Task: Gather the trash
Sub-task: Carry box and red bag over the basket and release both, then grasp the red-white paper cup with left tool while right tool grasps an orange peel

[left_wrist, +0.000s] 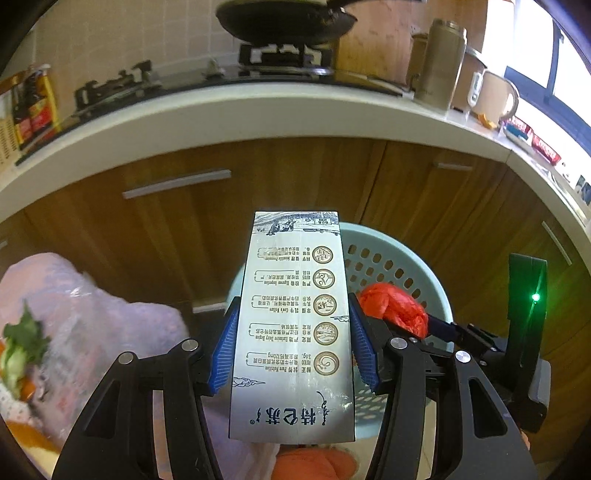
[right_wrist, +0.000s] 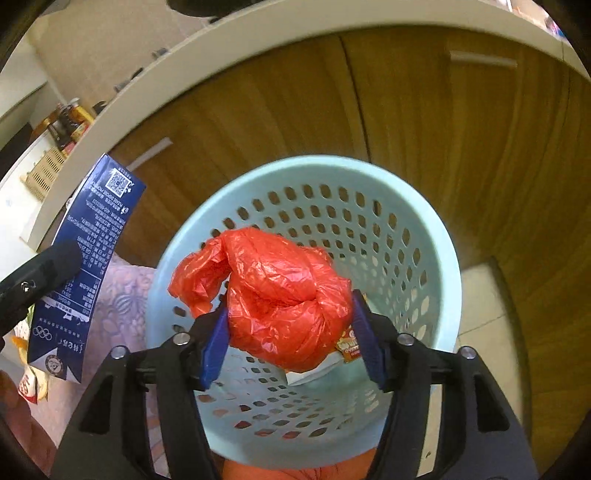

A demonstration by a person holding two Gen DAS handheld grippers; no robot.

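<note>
Kitchen: wooden cabinet doors [right_wrist: 443, 155] fill the background under a white counter edge [left_wrist: 258, 110]; a dark pan [left_wrist: 284, 18] sits on the hob at the top of the left wrist view.

Bin: a pale blue perforated basket [right_wrist: 424, 229] stands on the floor against the cabinets, centre of the right wrist view; some paper and a small wrapper already lie at its bottom.

Right gripper [right_wrist: 291, 339]: its blue pads sit either side of a crumpled red plastic bag [right_wrist: 280, 295], which hangs over the basket mouth. The right pad shows a sliver of gap, so the grip looks slack or letting go; I cannot tell whether the left pad presses.

Left gripper [left_wrist: 291, 343]: clamped on a tall milk carton [left_wrist: 295, 325], held upright between both pads, near the basket's left rim but not clearly over the opening.

Risk, bag: light film may cling to a pad, or drift and catch on the rim instead of falling in.

Risk, carton: released from here it would likely clip the rim and land on the mauve patterned cloth [right_wrist: 122, 295] beside the bin; it needs carrying further over the mouth.

Risk, crowding: the two grippers are close together at the basket, so a hasty move could knock the bag or tip the bin.
</note>
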